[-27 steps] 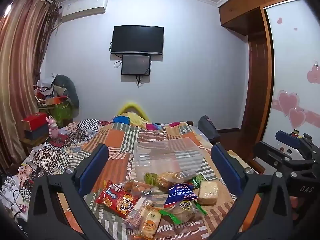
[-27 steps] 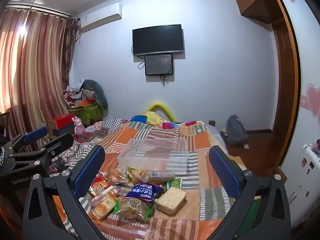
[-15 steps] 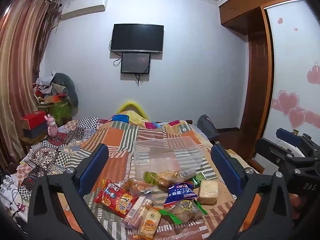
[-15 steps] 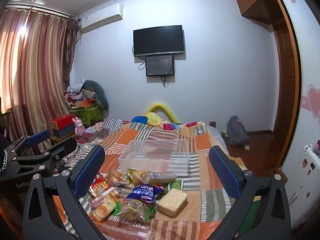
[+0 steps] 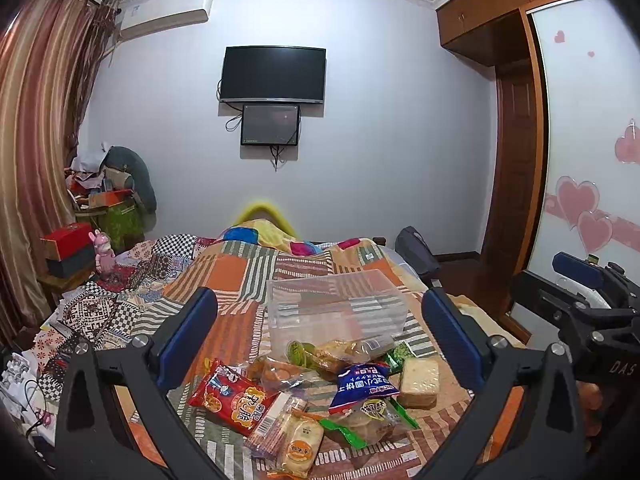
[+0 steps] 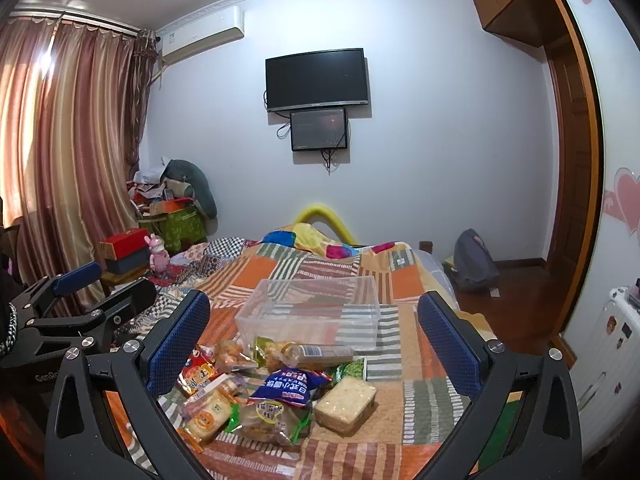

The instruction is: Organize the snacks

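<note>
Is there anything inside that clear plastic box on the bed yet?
The clear plastic box looks empty: only the striped quilt shows through its walls. The snack packets lie heaped in front of it, hiding its lowest front edge.

Pale wall [image 5: 380,140] with television [image 5: 273,75]; striped curtains [image 6: 68,152] left.
</note>
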Demonstrator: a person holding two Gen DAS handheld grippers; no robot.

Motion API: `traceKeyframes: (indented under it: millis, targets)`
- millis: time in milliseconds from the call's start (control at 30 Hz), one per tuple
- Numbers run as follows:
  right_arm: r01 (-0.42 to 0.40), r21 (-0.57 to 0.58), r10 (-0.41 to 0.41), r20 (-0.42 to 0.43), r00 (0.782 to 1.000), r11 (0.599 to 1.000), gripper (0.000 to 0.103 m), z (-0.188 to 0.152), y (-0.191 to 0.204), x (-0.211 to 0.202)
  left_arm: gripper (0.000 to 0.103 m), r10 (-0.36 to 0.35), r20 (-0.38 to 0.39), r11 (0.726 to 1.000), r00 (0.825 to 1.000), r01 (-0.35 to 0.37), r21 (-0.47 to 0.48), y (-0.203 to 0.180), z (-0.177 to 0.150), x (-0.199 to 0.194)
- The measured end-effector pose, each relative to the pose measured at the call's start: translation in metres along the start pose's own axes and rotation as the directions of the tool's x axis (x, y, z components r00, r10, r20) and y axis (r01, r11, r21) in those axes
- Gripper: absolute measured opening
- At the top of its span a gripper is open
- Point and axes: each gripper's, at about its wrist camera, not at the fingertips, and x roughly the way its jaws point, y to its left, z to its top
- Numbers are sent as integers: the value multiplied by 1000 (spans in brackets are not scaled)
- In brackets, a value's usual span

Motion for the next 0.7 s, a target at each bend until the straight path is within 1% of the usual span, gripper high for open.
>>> traceKeyframes:
  millis: [700]
  targets:
    - [-1,4,1,-1,1000,1000,103,0,-1,0,103,-1,4,1000,1000,1,11,-3,-2,0]
